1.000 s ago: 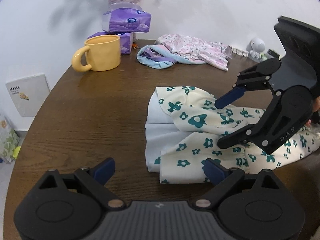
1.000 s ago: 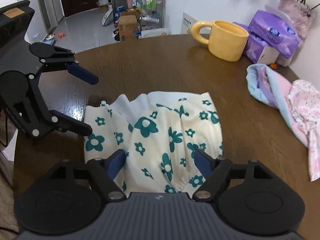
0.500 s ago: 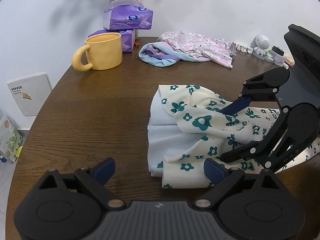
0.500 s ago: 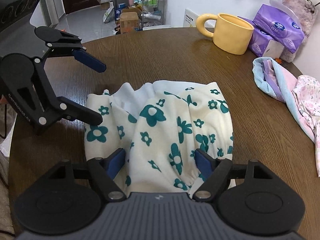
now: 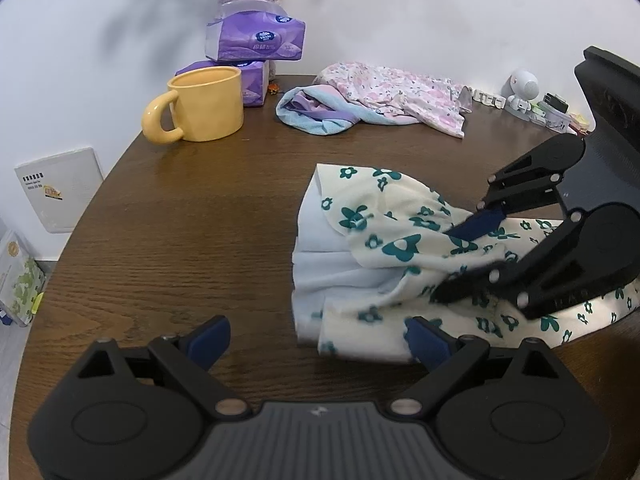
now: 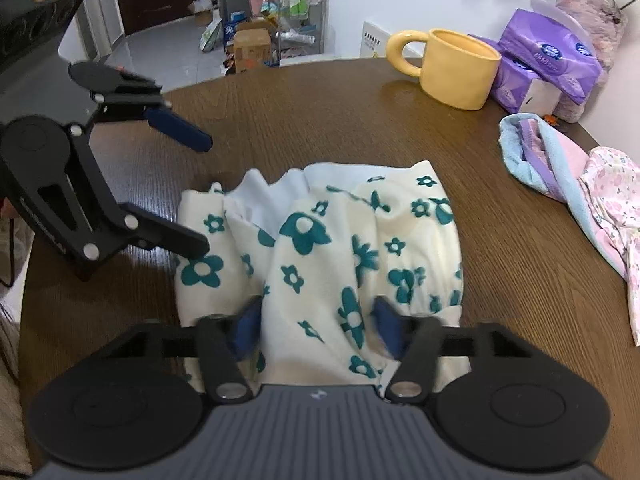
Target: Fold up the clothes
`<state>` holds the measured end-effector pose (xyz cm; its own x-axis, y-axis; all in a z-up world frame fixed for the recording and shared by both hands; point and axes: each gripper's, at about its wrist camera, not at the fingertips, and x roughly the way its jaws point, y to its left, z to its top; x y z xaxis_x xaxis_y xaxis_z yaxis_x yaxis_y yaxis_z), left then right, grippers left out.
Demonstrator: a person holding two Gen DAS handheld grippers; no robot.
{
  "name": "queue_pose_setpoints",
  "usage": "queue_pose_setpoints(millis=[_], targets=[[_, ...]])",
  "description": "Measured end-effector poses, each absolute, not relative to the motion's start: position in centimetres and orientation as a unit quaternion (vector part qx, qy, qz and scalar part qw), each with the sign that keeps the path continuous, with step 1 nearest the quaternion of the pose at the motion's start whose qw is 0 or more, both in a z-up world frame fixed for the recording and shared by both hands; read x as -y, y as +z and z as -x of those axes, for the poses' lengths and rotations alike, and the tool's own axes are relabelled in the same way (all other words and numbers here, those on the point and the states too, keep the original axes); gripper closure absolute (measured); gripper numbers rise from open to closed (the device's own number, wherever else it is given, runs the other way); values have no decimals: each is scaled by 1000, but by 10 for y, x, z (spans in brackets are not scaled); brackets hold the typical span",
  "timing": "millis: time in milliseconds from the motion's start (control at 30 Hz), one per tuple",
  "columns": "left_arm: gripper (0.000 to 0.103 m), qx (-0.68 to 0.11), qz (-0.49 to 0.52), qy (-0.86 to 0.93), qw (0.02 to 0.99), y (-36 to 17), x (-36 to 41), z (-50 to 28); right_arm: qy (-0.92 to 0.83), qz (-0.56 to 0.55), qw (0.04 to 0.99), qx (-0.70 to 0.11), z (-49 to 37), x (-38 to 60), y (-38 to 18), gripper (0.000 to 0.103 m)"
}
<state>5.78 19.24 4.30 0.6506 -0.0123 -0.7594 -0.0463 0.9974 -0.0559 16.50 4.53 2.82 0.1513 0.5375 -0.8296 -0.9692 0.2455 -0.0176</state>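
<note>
On the left I see my left gripper (image 6: 202, 190) with its jaws standing wide open and nothing between them. Its lower finger lies at the left edge of the floral garment (image 6: 320, 248), but I cannot tell if it touches the cloth. The garment is cream with green flowers and a pale blue inner side, and it lies bunched in the middle of the round wooden table (image 6: 320, 120), near the front edge.

In the middle, my right gripper (image 6: 320, 320) is closing its jaws. A thick fold of the garment is between the blue pads (image 6: 246, 326), and the cloth bulges up there, so the pads seem already to press it from both sides.

Further to the right, well apart from the garment, a yellow mug (image 6: 456, 68) stands beside the purple tissue packs (image 6: 548, 56). At the right edge lies a pile of other clothes (image 6: 580, 188), blue, purple and pink.
</note>
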Motion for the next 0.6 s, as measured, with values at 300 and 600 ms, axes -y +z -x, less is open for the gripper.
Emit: queue_pose_setpoints(millis=[300,600], targets=[[7,-416,35,9,908,44,-192,-57,544,286,699,-366,-168,-46,33,57],[7,-422,31,11,906,43,-194,-59,547,280,713,-338,-170,-52,39,26]])
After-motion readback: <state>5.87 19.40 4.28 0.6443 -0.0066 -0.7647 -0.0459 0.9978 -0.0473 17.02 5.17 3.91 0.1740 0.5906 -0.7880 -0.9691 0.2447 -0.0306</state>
